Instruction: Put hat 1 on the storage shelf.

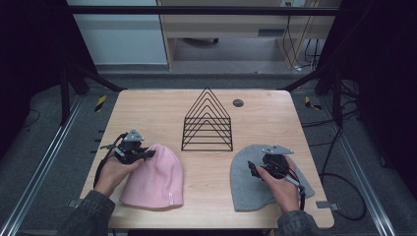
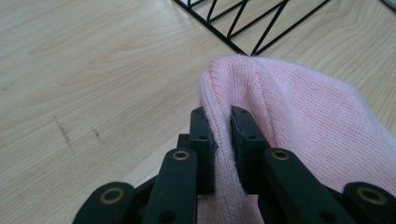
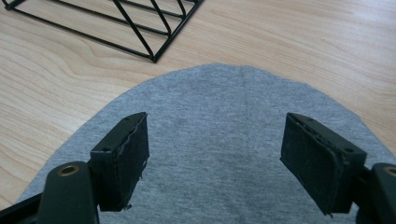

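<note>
A pink knit beanie lies on the wooden table at the front left. My left gripper is shut on the beanie's top edge; in the left gripper view the pink beanie is pinched into a raised fold between the two black jaws of the left gripper. A grey beanie lies flat at the front right. My right gripper hovers over it, open; in the right gripper view the grey beanie spreads between the wide-apart pads of the right gripper.
A black wire rack of nested triangles stands at the table's middle, just beyond both hats. A small dark round disc sits behind it to the right. Cables trail on the floor at the right.
</note>
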`<state>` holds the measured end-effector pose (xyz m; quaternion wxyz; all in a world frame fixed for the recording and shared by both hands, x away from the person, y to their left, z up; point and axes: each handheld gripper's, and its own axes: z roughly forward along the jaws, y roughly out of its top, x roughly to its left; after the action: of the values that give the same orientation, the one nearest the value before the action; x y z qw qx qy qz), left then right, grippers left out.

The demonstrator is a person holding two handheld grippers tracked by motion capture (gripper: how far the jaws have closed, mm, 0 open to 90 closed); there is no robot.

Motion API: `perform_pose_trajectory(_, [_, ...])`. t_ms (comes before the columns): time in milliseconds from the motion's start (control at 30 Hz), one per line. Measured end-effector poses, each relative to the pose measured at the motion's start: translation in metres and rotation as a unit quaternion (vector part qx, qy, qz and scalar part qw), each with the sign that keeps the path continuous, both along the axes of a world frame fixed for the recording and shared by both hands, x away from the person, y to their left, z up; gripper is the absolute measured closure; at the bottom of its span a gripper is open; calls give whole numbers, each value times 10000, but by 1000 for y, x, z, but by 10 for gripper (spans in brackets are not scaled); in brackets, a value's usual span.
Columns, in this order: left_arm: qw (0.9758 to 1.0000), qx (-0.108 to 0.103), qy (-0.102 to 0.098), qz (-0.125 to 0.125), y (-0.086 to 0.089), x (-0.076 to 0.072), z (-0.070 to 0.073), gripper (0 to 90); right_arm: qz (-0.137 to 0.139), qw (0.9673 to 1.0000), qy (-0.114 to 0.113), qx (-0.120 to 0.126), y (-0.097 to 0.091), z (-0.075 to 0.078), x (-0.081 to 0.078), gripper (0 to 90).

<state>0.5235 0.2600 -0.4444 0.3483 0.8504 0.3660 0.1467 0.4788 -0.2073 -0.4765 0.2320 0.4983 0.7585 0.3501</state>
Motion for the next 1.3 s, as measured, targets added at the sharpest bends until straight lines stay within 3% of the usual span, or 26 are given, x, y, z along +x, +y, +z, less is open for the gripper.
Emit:
perform_pose_trajectory(233, [9999,-20,-136,10,3,-5,2,799,29,10000,-19,-18,3,1,-1,237])
perform_pose_trajectory(733, [9998,17,-206,-29,0,-6,3,799,75,9999,-48,-56,7,2,-3,228])
perform_pose_trajectory(1100, [9995,-151,-275,-45,0,-10,10,800,90,9999,-68,-50,8,3,-3,216])
perform_pose_trajectory(1233, [9992,-138,-363,-90,-3,-14,15,802,125,9998,-110,-55,10,7,-4,231])
perform_pose_trajectory(1300, [9991,-103,-405,-110,-4,-15,18,802,314,9993,-185,-128,16,11,-8,270])
